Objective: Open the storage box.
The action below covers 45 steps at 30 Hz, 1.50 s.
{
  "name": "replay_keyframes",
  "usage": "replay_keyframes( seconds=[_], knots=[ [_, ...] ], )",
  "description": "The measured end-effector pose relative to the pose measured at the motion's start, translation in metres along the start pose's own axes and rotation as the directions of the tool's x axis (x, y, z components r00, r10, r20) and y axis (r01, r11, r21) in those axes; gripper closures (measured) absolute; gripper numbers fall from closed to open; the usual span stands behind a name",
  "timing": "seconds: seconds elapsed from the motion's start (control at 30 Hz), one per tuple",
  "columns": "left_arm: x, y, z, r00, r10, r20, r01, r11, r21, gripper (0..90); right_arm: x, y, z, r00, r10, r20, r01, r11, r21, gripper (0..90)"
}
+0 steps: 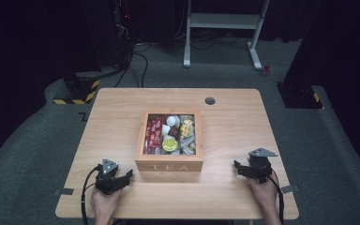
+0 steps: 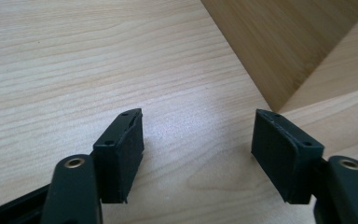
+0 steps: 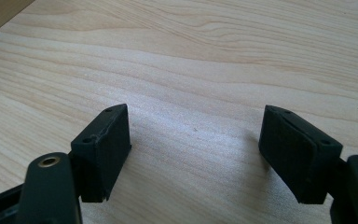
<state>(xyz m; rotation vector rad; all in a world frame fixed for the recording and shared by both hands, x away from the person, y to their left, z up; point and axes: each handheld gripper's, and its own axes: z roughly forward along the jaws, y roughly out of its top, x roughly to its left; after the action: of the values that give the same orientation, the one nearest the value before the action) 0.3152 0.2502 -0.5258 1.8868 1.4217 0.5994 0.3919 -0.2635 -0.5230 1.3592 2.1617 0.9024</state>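
Note:
A wooden box (image 1: 168, 165) lettered TEA stands open in the middle of the table (image 1: 122, 103), holding red packets (image 1: 153, 133), a yellow round item (image 1: 170, 144) and several pale sachets (image 1: 186, 136). My left gripper (image 1: 130, 175) rests on the table at the box's front left corner, a hand around it, jaws open and empty. In the left gripper view the gripper (image 2: 198, 140) has bare wood between its pads, with the box's corner (image 2: 279, 42) just ahead. My right gripper (image 1: 236, 165) lies right of the box, open; its own view shows the gripper (image 3: 193, 140) over bare wood.
A round cable hole (image 1: 210, 101) sits near the table's far edge. Beyond the table are a white desk frame (image 1: 225, 28), cables on the grey floor (image 1: 136, 65) and a black-and-yellow striped base (image 1: 77, 91).

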Motion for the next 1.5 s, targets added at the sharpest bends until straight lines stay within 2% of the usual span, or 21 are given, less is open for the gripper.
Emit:
replay_keyframes(
  seconds=[0.07, 0.3, 0.33, 0.37, 0.43, 0.53, 0.7, 0.73, 0.8, 0.93, 0.97, 1.0, 1.13, 1.2, 1.27, 1.43, 1.5],
  knots=[
    [0.000, 0.000, -0.004, 0.9997, -0.011, 0.020, 0.012, 0.9999, -0.006, 36.3, 0.000, 0.000, 0.000, 1.0000, 0.000, 0.000, 0.000, 1.000, 0.000, 24.5],
    [-0.005, 0.001, -0.010, 0.9984, 0.013, 0.056, -0.013, 0.9998, -0.013, 36.6, 0.000, 0.000, 0.000, 1.0000, 0.003, 0.000, -0.003, 1.000, 0.001, 24.6],
    [-0.006, 0.001, -0.013, 0.9965, 0.017, 0.082, -0.015, 0.9997, -0.018, 37.3, 0.000, 0.000, 0.000, 1.0000, 0.001, 0.000, -0.001, 1.000, 0.001, 24.5],
    [-0.006, 0.001, -0.013, 0.9965, 0.017, 0.082, -0.015, 0.9997, -0.018, 38.1, 0.000, 0.000, 0.000, 1.0000, 0.001, 0.000, -0.001, 1.000, 0.001, 24.5],
    [-0.010, -0.001, -0.018, 0.9933, 0.021, 0.114, -0.016, 0.9991, -0.039, 41.1, 0.000, 0.000, 0.000, 1.0000, 0.005, 0.001, -0.005, 1.000, 0.001, 24.5],
    [-0.015, -0.001, -0.023, 0.9908, 0.043, 0.129, -0.036, 0.9977, -0.057, 44.2, 0.000, 0.000, 0.000, 1.0000, 0.005, 0.001, -0.005, 1.000, 0.001, 24.6],
    [-0.019, 0.001, -0.026, 0.9863, 0.043, 0.159, -0.032, 0.9970, -0.070, 45.0, 0.000, 0.000, 0.000, 1.0000, 0.005, 0.001, -0.005, 1.000, 0.001, 24.6],
    [-0.021, 0.003, -0.027, 0.9828, 0.048, 0.178, -0.036, 0.9969, -0.070, 45.3, 0.000, 0.000, 0.000, 1.0000, 0.005, 0.002, -0.005, 1.000, 0.001, 24.6],
    [-0.023, 0.004, -0.027, 0.9806, 0.054, 0.189, -0.041, 0.9966, -0.071, 47.8, 0.000, 0.000, 0.000, 1.0000, 0.005, 0.002, -0.005, 1.000, 0.001, 24.6],
    [-0.033, 0.007, -0.029, 0.9740, 0.091, 0.207, -0.077, 0.9942, -0.076, 51.1, 0.000, 0.000, 0.000, 1.0000, 0.005, 0.002, -0.005, 1.000, 0.000, 24.6],
    [-0.038, 0.009, -0.029, 0.9700, 0.112, 0.216, -0.097, 0.9923, -0.077, 52.8, 0.000, 0.000, 0.000, 1.0000, 0.005, 0.002, -0.005, 1.000, 0.000, 24.6],
    [-0.038, 0.009, -0.029, 0.9700, 0.112, 0.216, -0.097, 0.9923, -0.077, 53.9, 0.000, 0.000, 0.000, 1.0000, 0.005, 0.002, -0.005, 1.000, 0.000, 24.6],
    [-0.045, 0.013, -0.026, 0.9624, 0.129, 0.239, -0.114, 0.9906, -0.076, 58.1, 0.000, 0.000, 0.000, 1.0000, 0.005, 0.002, -0.005, 1.000, 0.001, 24.6],
    [-0.049, 0.016, -0.024, 0.9577, 0.146, 0.248, -0.130, 0.9884, -0.078, 59.4, 0.000, 0.000, 0.000, 1.0000, 0.005, 0.002, -0.005, 1.000, 0.000, 24.6],
    [-0.053, 0.019, -0.021, 0.9524, 0.158, 0.261, -0.143, 0.9867, -0.077, 64.7, 0.000, 0.000, 0.000, 1.0000, 0.006, 0.002, -0.006, 1.000, 0.000, 24.6],
    [-0.057, 0.024, -0.016, 0.9479, 0.172, 0.268, -0.157, 0.9846, -0.076, 70.7, 0.000, 0.000, 0.000, 1.0000, 0.007, 0.002, -0.007, 1.000, 0.000, 24.6],
    [-0.060, 0.028, -0.014, 0.9442, 0.185, 0.272, -0.170, 0.9823, -0.078, 74.8, 0.000, 0.000, 0.000, 1.0000, 0.006, 0.002, -0.006, 1.000, 0.000, 24.6]
  ],
)
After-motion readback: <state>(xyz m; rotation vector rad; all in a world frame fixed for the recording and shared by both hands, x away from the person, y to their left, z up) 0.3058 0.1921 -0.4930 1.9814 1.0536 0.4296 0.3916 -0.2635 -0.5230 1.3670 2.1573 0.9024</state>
